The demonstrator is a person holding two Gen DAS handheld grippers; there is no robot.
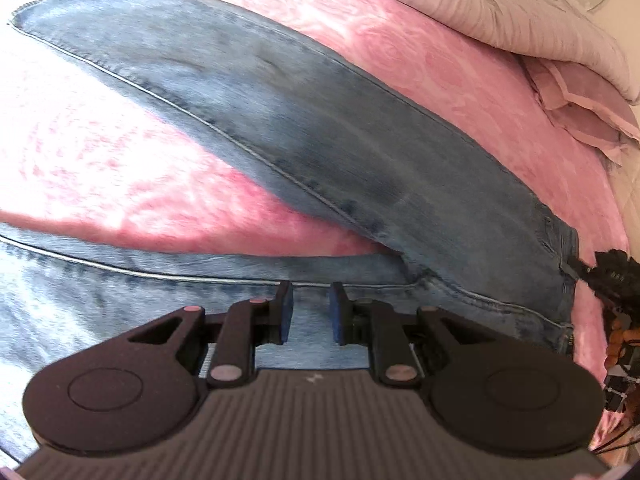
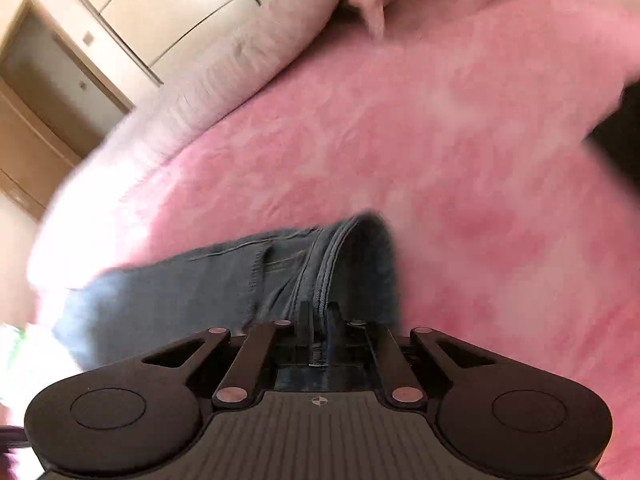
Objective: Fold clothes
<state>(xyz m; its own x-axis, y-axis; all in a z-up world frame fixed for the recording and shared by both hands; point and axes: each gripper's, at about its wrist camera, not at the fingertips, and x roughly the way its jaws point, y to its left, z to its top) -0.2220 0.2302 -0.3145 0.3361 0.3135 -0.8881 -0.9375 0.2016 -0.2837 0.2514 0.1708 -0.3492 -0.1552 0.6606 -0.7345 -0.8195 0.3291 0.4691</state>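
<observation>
A pair of blue jeans [image 1: 304, 128] lies spread on a pink bedspread [image 1: 100, 168]. One leg runs from the upper left down to the waist at the right. The other leg [image 1: 120, 300] lies under my left gripper [image 1: 312, 312], whose blue pads stand a narrow gap apart above the denim, with nothing pinched between them. In the right wrist view, my right gripper [image 2: 318, 336] is shut on a thick stitched edge of the jeans [image 2: 332, 264], and the cloth rises in a fold from the bedspread [image 2: 460, 160]. The view is blurred.
A pale quilt [image 1: 500, 12] and pink pillows [image 1: 576, 120] are piled at the far side of the bed. A dark object [image 1: 612, 276] shows at the right edge beside the jeans' waist. Cream wardrobe doors [image 2: 160, 8] and a wooden door [image 2: 48, 92] stand beyond the bed.
</observation>
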